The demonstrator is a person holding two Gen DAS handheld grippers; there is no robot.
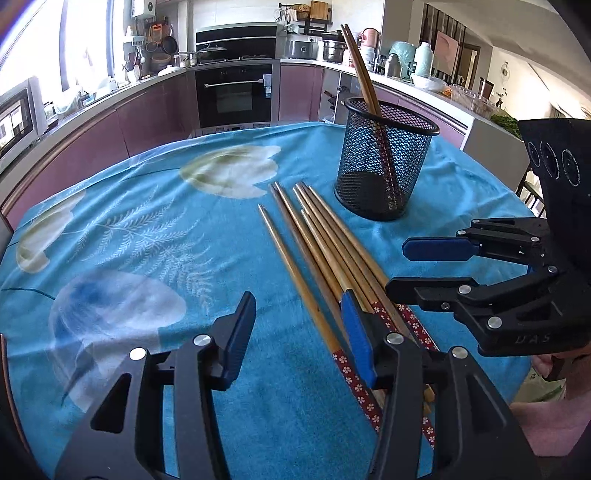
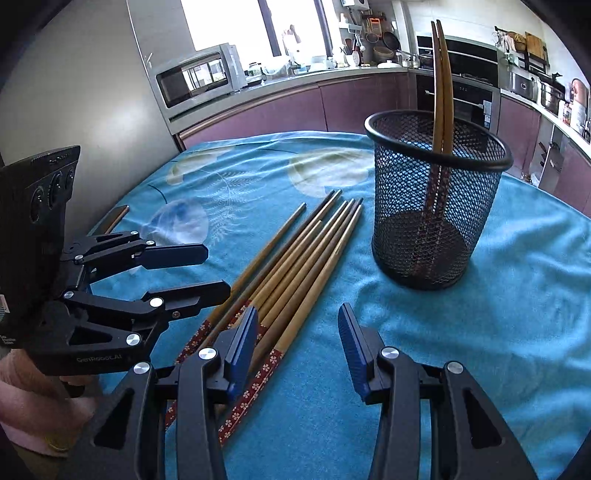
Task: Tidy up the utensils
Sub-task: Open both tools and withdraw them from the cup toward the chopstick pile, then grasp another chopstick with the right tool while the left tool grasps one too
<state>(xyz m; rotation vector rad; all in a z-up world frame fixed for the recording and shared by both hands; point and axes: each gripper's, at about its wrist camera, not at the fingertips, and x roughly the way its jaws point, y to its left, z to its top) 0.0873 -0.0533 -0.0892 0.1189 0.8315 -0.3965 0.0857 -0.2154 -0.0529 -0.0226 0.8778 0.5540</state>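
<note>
Surface (image 1: 147,229), blue cloth: bare and open to the left of the loose chopsticks (image 1: 314,236). Mesh cup (image 1: 384,162): upright beyond their tips, two chopsticks (image 1: 360,70) standing out of its mouth, part of the opening free. Right gripper (image 1: 402,266) close beside the bundle's patterned ends.

Bright daylight pours in from the kitchen windows (image 2: 236,22), which blow out to pure white in both views. The blue tablecloth (image 1: 147,258) is evenly lit, with soft shadows. Fisheye distortion bends the counters, and dark vignetting fills the corners. Focus is sharp.
</note>
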